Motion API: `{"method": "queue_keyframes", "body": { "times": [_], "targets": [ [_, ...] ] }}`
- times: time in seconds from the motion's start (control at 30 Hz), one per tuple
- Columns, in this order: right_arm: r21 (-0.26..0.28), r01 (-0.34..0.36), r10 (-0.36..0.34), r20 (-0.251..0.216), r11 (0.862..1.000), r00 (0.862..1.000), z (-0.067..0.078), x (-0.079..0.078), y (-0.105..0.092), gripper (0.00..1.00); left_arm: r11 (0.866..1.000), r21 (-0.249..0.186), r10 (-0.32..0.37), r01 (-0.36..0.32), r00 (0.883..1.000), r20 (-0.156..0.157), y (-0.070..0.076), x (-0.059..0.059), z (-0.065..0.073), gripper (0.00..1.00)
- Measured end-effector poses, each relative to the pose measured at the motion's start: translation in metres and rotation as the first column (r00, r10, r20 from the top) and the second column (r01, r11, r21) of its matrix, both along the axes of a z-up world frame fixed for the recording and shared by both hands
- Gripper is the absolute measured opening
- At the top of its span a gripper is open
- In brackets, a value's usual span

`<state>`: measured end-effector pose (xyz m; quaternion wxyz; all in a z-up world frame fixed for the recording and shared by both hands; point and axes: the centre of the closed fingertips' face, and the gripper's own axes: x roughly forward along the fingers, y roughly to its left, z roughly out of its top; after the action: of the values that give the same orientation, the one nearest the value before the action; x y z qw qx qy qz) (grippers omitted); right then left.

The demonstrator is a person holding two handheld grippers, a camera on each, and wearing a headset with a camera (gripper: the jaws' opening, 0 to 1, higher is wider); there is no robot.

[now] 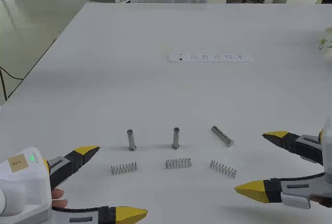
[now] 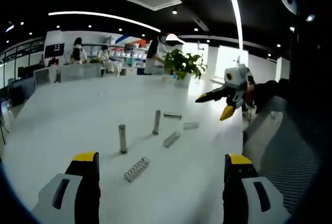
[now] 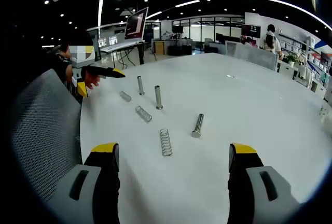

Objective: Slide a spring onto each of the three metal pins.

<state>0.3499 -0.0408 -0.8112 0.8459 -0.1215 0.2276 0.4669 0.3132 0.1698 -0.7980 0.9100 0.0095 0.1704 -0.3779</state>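
Springs (image 1: 178, 163) in row on worktop (image 1: 155, 94), long axes crosswise, one before each pin (image 1: 176, 138). Left spring (image 1: 124, 168) just ahead of left tongs (image 1: 120, 181); right spring (image 1: 223, 168) beside right tongs (image 1: 250, 162). Both tongs open, empty. Right pin (image 1: 222, 136) lying flat.

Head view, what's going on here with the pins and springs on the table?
A person holds a left gripper and a right gripper over a white table, both open and holding nothing. The left pin and middle pin stand upright; the right pin lies on its side. The left spring, middle spring and right spring lie loose in front of them, none on a pin yet.
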Motion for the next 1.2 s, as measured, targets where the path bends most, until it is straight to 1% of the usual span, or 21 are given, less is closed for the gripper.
{"method": "queue_keyframes", "body": {
  "times": [0.2, 0.33, 0.47, 0.73, 1.2],
  "targets": [
    [0.001, -0.011, 0.011, 0.001, 1.0, 1.0, 0.0014, -0.0015, 0.0042, 0.85, 1.0, -0.011, 0.021, -0.021, 1.0, 0.001, 0.0013, 0.0003, 0.0013, 0.96],
    [0.003, -0.017, 0.017, 0.001, 1.0, 1.0, 0.002, -0.0026, 0.006, 0.85, 1.0, -0.007, 0.029, -0.029, 1.0, -0.001, 0.0028, -0.0021, 0.0009, 0.96],
    [0.004, -0.015, 0.015, 0.0, 1.0, 1.0, 0.0016, -0.0031, 0.0056, 0.85, 0.999, -0.01, 0.042, -0.042, 0.999, 0.001, 0.0042, -0.002, 0.0019, 0.96],
    [0.005, -0.02, 0.02, 0.0, 1.0, 1.0, 0.0025, -0.0047, 0.0061, 0.84, 0.999, -0.016, 0.049, -0.049, 0.999, -0.003, 0.003, -0.0016, 0.0011, 0.95],
    [-0.005, -0.002, 0.002, -0.007, 1.0, 1.0, 0.002, -0.0029, 0.0012, 0.82, 0.999, -0.017, 0.05, -0.05, 0.999, -0.01, 0.0055, 0.0011, -0.0015, 0.95]
  ]
}}
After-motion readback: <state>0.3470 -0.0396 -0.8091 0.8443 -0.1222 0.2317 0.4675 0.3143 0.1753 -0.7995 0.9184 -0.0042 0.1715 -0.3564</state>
